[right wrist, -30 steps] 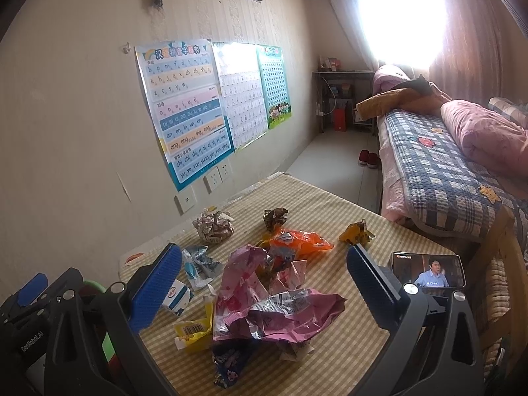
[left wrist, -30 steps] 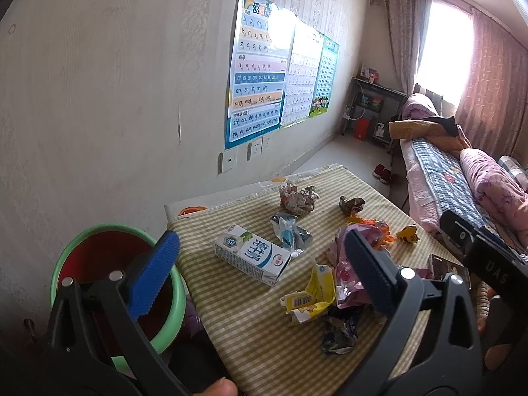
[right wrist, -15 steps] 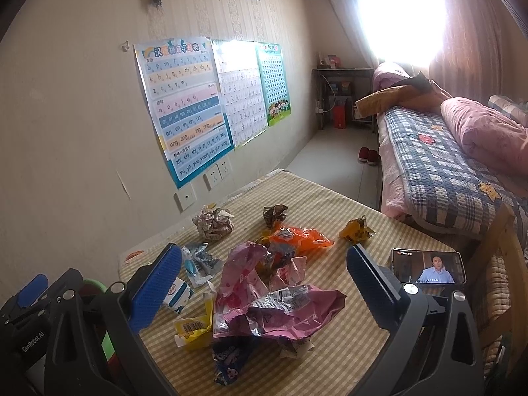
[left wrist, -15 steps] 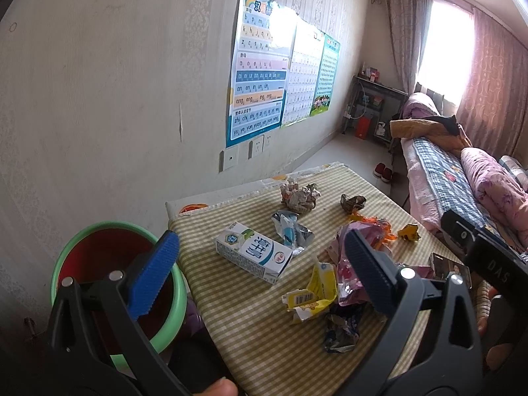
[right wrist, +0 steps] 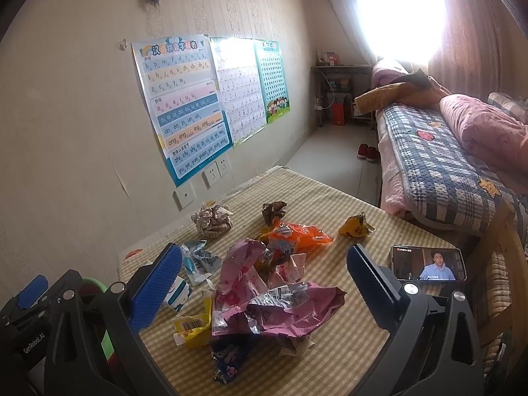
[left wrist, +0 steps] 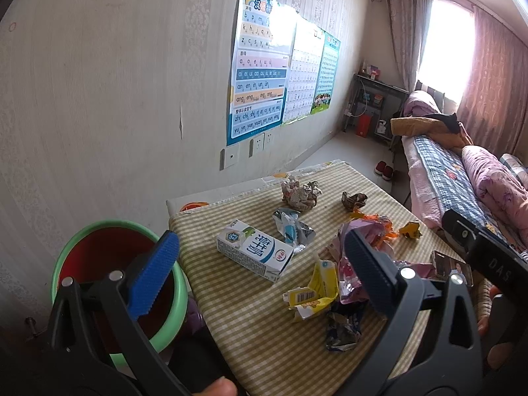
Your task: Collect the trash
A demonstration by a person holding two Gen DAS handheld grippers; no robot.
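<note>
Two grippers are held raised above the near edge of a table [left wrist: 250, 323] covered in a yellow checked cloth, both jaws spread wide and empty.

Left gripper [left wrist: 260, 270]: aimed across the near left corner, its blue-padded fingers framing a milk carton [left wrist: 255, 250]. A fingertip is seen at the bottom of the left wrist view.

Right gripper [right wrist: 264, 277]: aimed at the middle of the near edge, its fingers framing a pink wrapper [right wrist: 277, 300].

Trash, all on the cloth:
- milk carton, lying flat near the left edge, printed with blue Chinese characters and a hexagonal logo; not legible.
- yellow wrapper [left wrist: 312, 297], near edge, with a barcode showing.
- pink wrapper, crumpled, centre.
- dark blue wrapper [right wrist: 227, 359], at the near edge, just beside the pink one.
- orange wrapper [right wrist: 303, 234], behind the pink.
- silver-blue wrapper [left wrist: 292, 229], just beside the carton.
- crumpled paper ball [left wrist: 300, 194], towards the far edge.
- small brown wrapper [left wrist: 353, 201] and small yellow wrapper [right wrist: 354, 226], far side.

A phone [right wrist: 429, 264] stands at the right edge, its screen lit.

A bin [left wrist: 99, 264], green-rimmed and red inside, is set off the left edge.

A wall poster [right wrist: 184, 105] is lettered with pinyin: "b p m f d t n l", "an en in un ün". "GenRobot.AI" is read on the left gripper in the right wrist view.
</note>
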